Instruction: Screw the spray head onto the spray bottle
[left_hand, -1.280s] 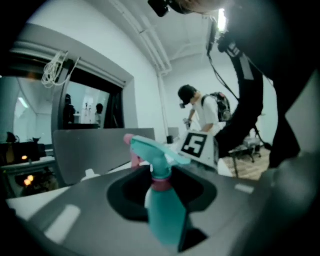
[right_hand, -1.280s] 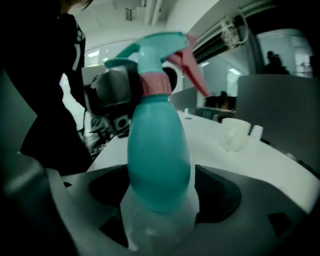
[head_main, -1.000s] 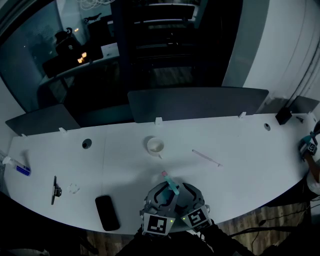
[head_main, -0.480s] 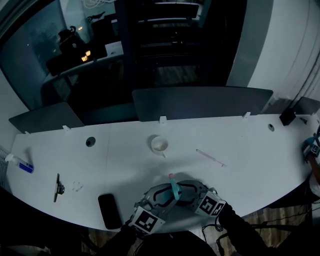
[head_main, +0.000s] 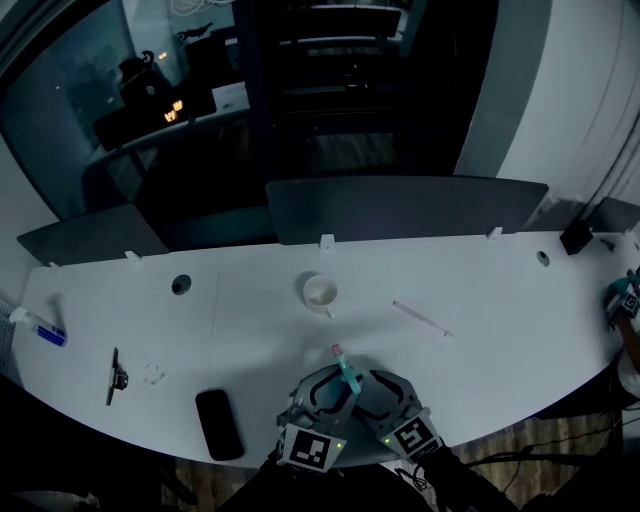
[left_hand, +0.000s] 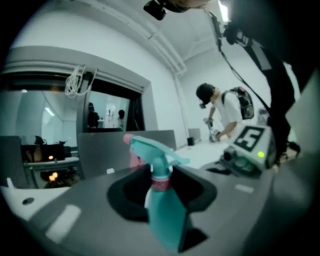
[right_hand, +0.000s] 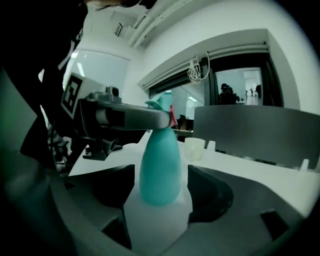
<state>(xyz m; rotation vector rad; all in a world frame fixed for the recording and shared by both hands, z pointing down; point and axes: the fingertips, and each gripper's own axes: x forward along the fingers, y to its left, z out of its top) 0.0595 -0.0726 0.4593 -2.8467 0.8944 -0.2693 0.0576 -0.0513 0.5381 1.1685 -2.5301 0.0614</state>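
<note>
A teal spray bottle (right_hand: 160, 167) stands upright near the front edge of the white table (head_main: 500, 330). Its teal spray head (left_hand: 152, 150), with a pink collar and pink nozzle tip, sits on the neck. My left gripper (left_hand: 160, 185) is shut on the spray head at the collar. My right gripper (right_hand: 160, 187) has just been closing, and the bottle's body now sits between its jaws with the pads against its sides. In the head view, the spray head (head_main: 345, 372) sticks up between the left gripper (head_main: 325, 395) and the right gripper (head_main: 378, 395).
A white cup (head_main: 319, 292) and a thin white tube (head_main: 420, 318) lie behind the bottle. A black phone (head_main: 219, 424), a small black tool (head_main: 113, 376) and a blue-capped item (head_main: 45, 334) lie to the left. Grey divider panels (head_main: 400, 205) line the back edge. A person (left_hand: 222, 112) stands at the table's far right.
Half a second ago the two marker cubes were splayed apart; now they sit close together again, as they did a second ago. The bottle has stayed in place.
</note>
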